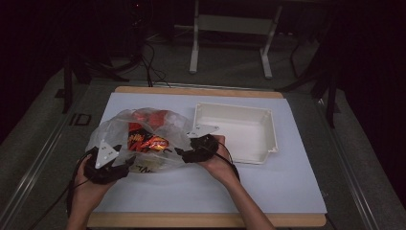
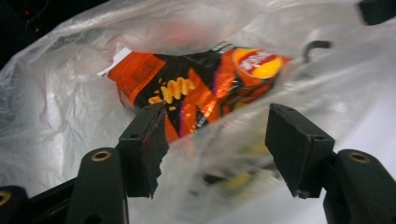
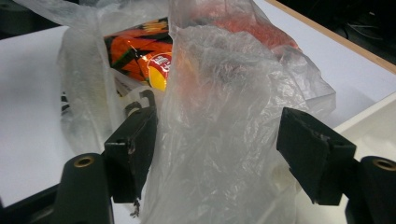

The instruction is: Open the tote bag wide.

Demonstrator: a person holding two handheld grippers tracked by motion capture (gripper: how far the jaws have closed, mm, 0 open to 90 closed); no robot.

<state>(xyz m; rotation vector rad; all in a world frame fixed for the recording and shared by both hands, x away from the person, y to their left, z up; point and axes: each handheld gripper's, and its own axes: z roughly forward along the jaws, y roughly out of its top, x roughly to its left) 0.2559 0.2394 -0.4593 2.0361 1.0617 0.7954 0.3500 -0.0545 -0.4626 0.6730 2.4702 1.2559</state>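
The plastic bag [image 1: 143, 139] of orange snack packets [image 1: 146, 142] lies on my tabletop [image 1: 268, 187] between both hand-held grippers. My left hand-held gripper [image 2: 217, 140] and right hand-held gripper [image 3: 219, 149] gape wide, film loose between their jaws. A white tray [image 1: 268, 139] sits just right.

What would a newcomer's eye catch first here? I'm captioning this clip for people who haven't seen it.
The crinkled clear plastic bag at the white mat's left, with a glossy orange-and-black snack packet showing through it. The left gripper and right gripper flank it, jaws open with bag film between them. To its right sits an empty white rectangular plastic tray.
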